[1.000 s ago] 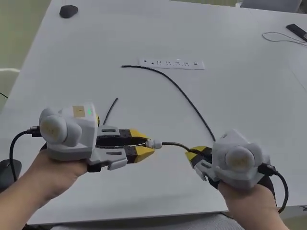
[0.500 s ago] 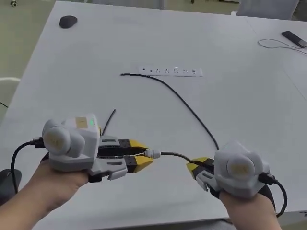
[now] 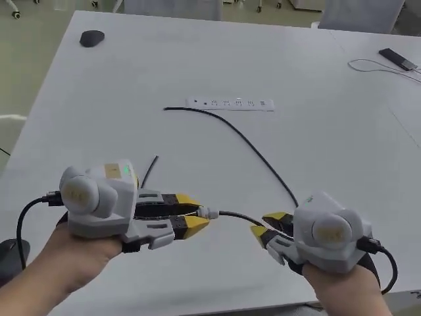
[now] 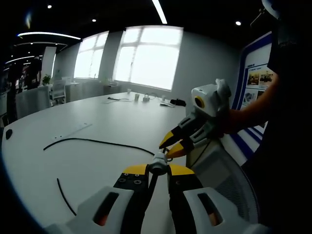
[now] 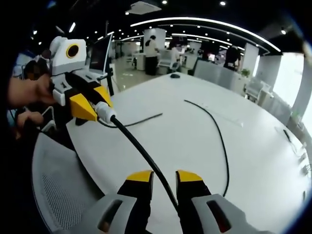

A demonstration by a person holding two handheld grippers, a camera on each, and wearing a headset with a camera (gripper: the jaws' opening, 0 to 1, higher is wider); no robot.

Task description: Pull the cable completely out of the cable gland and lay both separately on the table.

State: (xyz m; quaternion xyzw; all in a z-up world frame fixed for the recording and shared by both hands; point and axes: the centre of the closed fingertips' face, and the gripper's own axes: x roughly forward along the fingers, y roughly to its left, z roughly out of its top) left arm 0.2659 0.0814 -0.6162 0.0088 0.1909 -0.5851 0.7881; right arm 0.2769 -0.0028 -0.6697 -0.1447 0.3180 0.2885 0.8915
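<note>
Left gripper [image 3: 200, 212] jaws pinch cable gland [image 4: 158, 162]; right gripper [image 3: 266, 224] jaws straddle cable [image 3: 260, 158], clamping cannot tell. Cable judged thin, limp, slippery: grip close beside gland, pull axially

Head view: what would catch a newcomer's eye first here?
Two yellow-tipped grippers low in the view: the left gripper clamps a white cable gland, and the black cable runs from it into the jaws of the right gripper. Beyond, the cable snakes across the white table toward a power strip.
</note>
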